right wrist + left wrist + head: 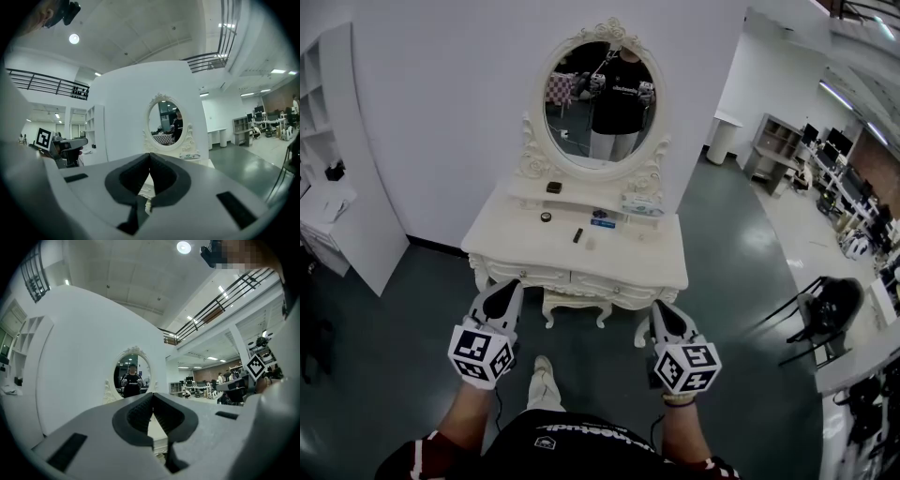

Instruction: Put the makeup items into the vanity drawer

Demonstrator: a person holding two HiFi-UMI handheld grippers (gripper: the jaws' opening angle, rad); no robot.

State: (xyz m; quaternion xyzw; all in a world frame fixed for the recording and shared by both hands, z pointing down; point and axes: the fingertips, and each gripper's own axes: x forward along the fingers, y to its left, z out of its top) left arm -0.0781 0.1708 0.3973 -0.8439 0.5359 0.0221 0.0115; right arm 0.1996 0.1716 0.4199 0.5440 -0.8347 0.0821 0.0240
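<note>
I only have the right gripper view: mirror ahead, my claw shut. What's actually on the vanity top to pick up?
Observer: The head view shows a small round dark pot, a dark stick and a blue flat pack lying on the vanity top.
Operator: Is a drawer open yet?
Observer: No, both drawers look flush with the front, shut.
Operator: And the left claw?
Observer: The left claw is shut with nothing in it, held short of the vanity.
</note>
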